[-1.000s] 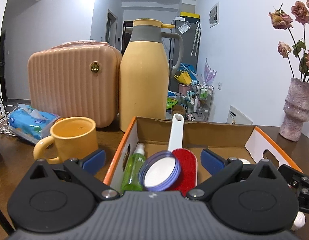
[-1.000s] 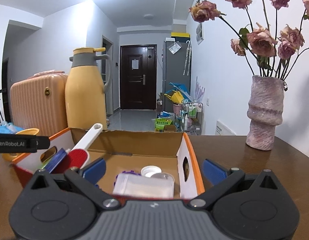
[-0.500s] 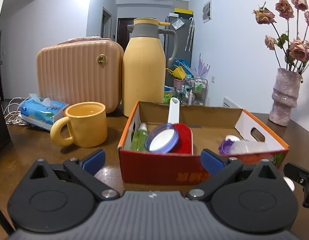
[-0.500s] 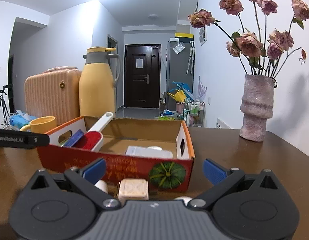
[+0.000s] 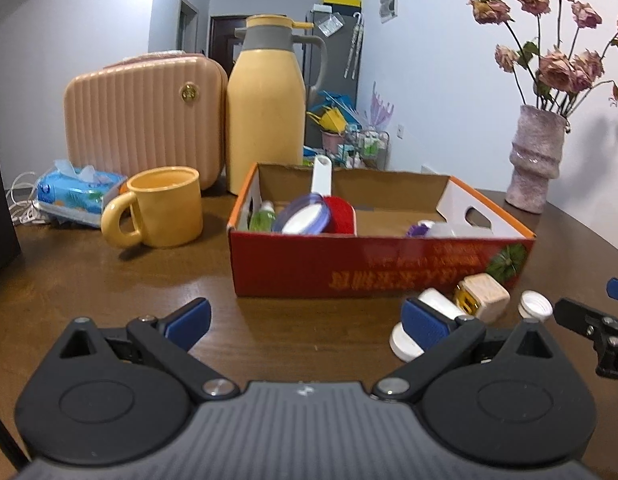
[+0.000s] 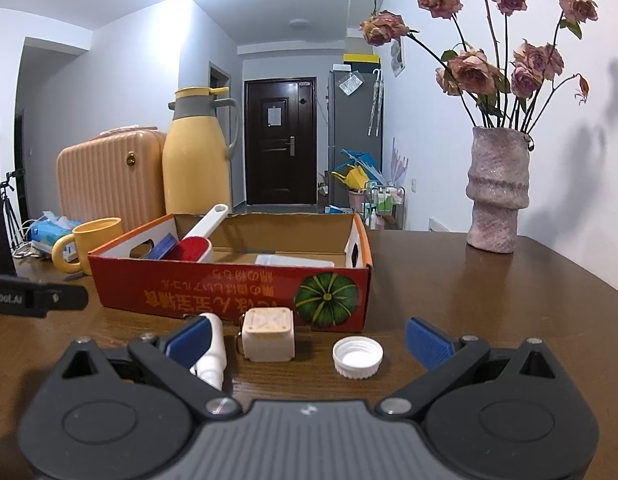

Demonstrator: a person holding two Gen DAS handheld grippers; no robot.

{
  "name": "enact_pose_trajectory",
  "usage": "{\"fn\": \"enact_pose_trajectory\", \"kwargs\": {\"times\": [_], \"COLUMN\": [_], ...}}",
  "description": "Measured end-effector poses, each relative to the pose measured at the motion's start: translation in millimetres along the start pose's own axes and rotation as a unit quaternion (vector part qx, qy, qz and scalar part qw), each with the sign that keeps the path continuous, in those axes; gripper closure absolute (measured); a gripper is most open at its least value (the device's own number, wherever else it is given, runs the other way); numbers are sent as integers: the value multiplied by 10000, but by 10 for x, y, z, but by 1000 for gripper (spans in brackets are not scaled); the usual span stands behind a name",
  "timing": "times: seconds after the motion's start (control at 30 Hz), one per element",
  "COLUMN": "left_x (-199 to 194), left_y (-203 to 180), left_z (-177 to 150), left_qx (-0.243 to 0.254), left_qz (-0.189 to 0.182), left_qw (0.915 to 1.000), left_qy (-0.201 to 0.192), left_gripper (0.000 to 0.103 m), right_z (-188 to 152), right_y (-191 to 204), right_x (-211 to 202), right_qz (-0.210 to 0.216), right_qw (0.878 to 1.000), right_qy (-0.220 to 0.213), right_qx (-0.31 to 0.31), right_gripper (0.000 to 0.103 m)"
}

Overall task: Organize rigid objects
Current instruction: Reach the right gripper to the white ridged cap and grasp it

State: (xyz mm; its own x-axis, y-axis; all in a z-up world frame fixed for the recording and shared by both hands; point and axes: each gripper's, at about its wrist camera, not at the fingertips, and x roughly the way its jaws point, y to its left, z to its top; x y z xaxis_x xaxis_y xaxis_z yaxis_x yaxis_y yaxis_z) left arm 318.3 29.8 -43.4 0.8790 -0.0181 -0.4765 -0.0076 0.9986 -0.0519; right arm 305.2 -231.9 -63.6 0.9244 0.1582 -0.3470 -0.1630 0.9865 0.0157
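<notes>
Now that both grippers have drawn back from the cardboard box [image 6: 229, 284], its red front wall shows whole. The left gripper [image 5: 305, 320] and right gripper [image 6: 309, 338] hang spread wide, holding nothing. On the table [image 6: 469, 300] just before the box lie a cream cube [image 6: 269, 334], white cap [image 6: 357, 358] and white bottle [image 6: 213, 354].

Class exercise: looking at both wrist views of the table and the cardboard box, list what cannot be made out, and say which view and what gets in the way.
- White bottle: right wrist view, its near end hidden behind the right gripper.
- Clear container in the cardboard box: only its top shows above the front wall; contents unreadable.
- Green bottle: left wrist view, mostly hidden by the box wall.
- Tissue pack: print too small to read.
</notes>
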Motion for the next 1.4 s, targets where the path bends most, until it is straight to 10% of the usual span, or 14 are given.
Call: {"fn": "enact_pose_trajectory", "kwargs": {"times": [0.7,1.4], "left_x": [36,102], "left_y": [-5,71], "left_z": [-67,-43], "left_qx": [2,-124], "left_qz": [66,240], "left_qw": [9998,9992], "left_qy": [207,297], "left_gripper": [0,0], "right_z": [3,60], "right_y": [-257,-426], "right_x": [400,1097], "right_qz": [-394,-217], "right_qw": [9960,9884], "right_qy": [780,1502], "right_qx": [189,110], "right_gripper": [3,50]}}
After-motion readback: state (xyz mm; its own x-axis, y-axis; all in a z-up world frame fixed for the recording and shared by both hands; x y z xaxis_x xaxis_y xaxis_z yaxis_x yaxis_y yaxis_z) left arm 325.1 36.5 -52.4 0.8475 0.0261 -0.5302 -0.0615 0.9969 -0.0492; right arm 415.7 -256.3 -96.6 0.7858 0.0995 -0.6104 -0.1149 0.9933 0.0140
